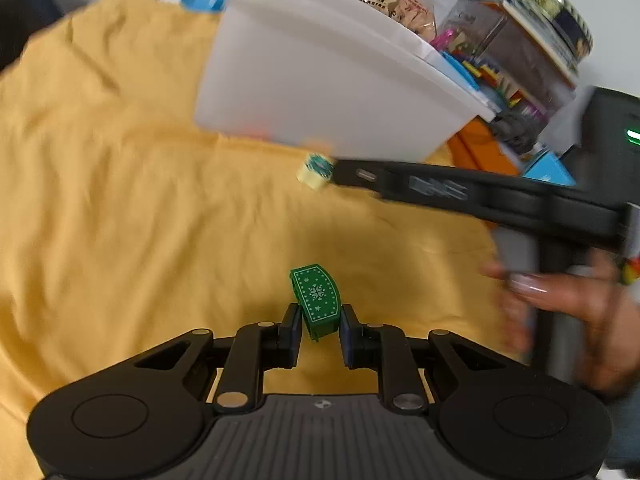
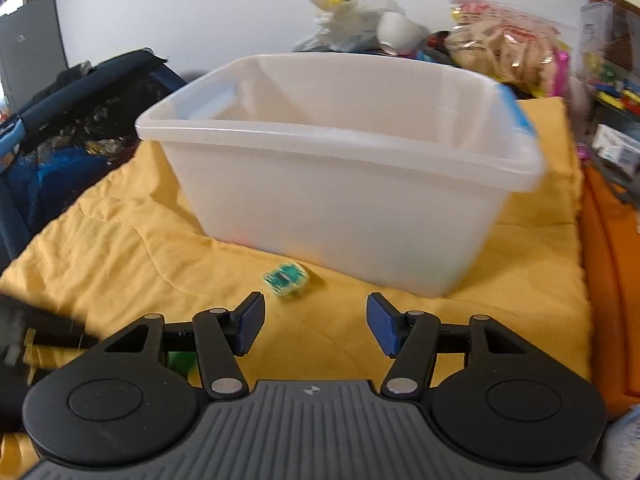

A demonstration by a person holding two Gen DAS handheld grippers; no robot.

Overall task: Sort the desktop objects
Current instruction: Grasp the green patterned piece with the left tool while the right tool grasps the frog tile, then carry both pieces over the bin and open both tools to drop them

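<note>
You are clamping the left gripper [image 1: 320, 326] on a small green clip [image 1: 318, 300] printed with white snowflakes, its two blue-padded fingers [image 1: 294, 330] pressing on the clip's sides just above the yellow cloth [image 1: 120, 200]. You are holding the right gripper [image 2: 316, 322] with its fingers [image 2: 250, 322] standing apart and nothing between them, low over the same cloth. A second small piece, pale yellow with a teal pattern [image 2: 286, 278], is lying on the cloth just beyond the right gripper's left finger and near the front wall of the translucent white bin [image 2: 340, 200]; motion blur is smearing it, so it is probably another clip, though you cannot be sure. The bin is sitting toward the far edge of the cloth, with a blue handle clasp [image 2: 516, 108] at its right rim. In the left wrist view your hand [image 1: 568, 304] is gripping the right tool's handle near the cloth's right edge, and that tool's tip is reaching to just beside the pale piece. Bags and clutter are crowding behind the bin.
</note>
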